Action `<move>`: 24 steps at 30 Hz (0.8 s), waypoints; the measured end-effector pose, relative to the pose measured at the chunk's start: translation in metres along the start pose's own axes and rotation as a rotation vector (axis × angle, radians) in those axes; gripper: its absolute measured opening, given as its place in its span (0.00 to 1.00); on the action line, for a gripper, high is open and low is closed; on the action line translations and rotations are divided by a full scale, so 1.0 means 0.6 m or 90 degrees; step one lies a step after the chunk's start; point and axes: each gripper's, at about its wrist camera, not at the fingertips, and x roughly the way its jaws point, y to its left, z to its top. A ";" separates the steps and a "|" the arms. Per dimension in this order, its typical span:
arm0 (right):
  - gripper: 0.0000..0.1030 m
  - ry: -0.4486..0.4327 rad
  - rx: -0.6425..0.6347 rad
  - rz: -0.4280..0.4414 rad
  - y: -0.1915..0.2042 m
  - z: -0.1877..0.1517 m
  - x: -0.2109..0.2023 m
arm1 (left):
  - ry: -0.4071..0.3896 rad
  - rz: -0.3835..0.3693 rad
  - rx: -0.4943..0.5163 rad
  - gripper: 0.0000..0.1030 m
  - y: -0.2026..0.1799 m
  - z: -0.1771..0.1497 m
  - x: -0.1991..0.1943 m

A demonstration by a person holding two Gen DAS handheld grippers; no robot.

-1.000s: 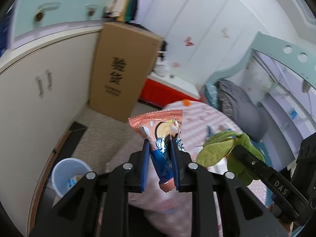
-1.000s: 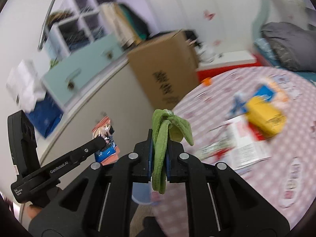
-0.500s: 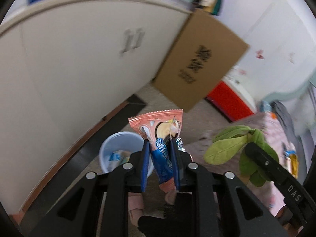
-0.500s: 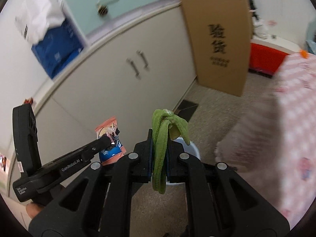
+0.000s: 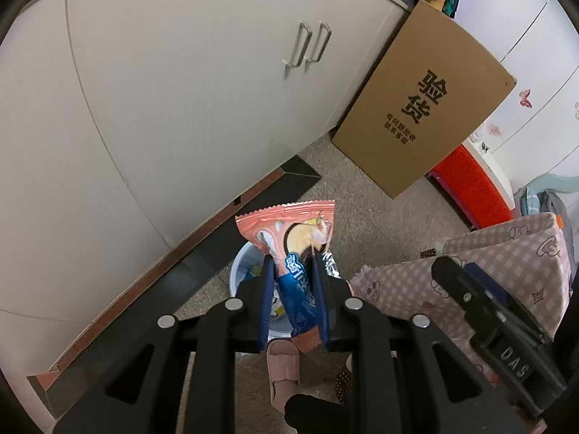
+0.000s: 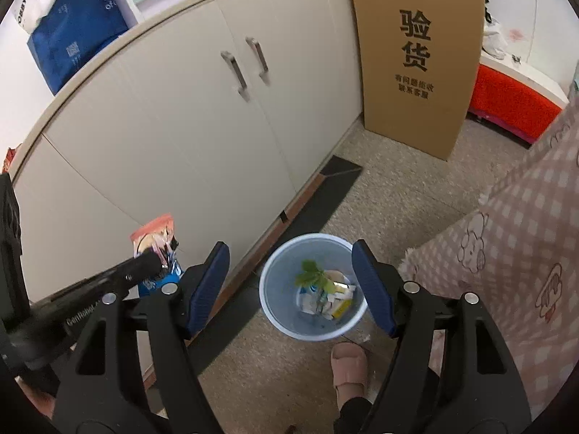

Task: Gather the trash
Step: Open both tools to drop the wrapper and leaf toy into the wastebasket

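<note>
Overall, the largest element is the white cabinet [image 6: 173, 137], whose two doors carry paired metal handles [image 6: 246, 68] and which runs along the left of both views. A tall brown cardboard box [image 6: 416, 54] with black printed characters stands upright on the speckled floor [image 6: 398, 195], leaning against the cabinet's far end. A pink checked tablecloth [image 6: 524, 253] hangs at the right edge of the right wrist view.

On the floor near the cabinet base stands a round pale-blue bin [image 6: 278, 311], open side up. It holds paper scraps and a green leaf [image 6: 313, 278], which lies inside the bin among the scraps. A pink slipper [image 6: 349, 365] on a person's foot sits just beside the bin's near rim.

The right gripper [image 6: 291, 287] is above the bin with its jaws opening; they stand wide, and no object is between the blue pads [image 6: 206, 289].

The left gripper [image 5: 292, 307] is clamped narrowly on a snack wrapper [image 5: 293, 246]. The wrapper's long axis runs parallel to the fingers: its blue lower end sits pinched between the pads, and its salmon-coloured crimped end points forward, beyond the fingertips. In the left wrist view the wrapper overlaps the bin [image 5: 240, 264]. In the right wrist view the wrapper [image 6: 155, 238] appears to the left of the bin, in front of the cabinet door.
</note>
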 end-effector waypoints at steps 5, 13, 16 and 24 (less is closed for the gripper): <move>0.67 -0.004 0.010 -0.006 -0.012 -0.006 -0.005 | 0.003 0.002 0.019 0.19 -0.021 -0.003 0.009; 0.69 -0.054 0.027 -0.025 -0.028 0.001 -0.043 | 0.000 0.002 0.057 0.20 -0.063 0.003 0.011; 0.69 -0.078 0.033 -0.029 -0.036 0.004 -0.062 | -0.008 0.004 0.070 0.20 -0.081 0.010 0.008; 0.71 -0.106 0.053 -0.038 -0.060 0.004 -0.089 | -0.027 0.028 0.085 0.83 -0.107 0.026 0.005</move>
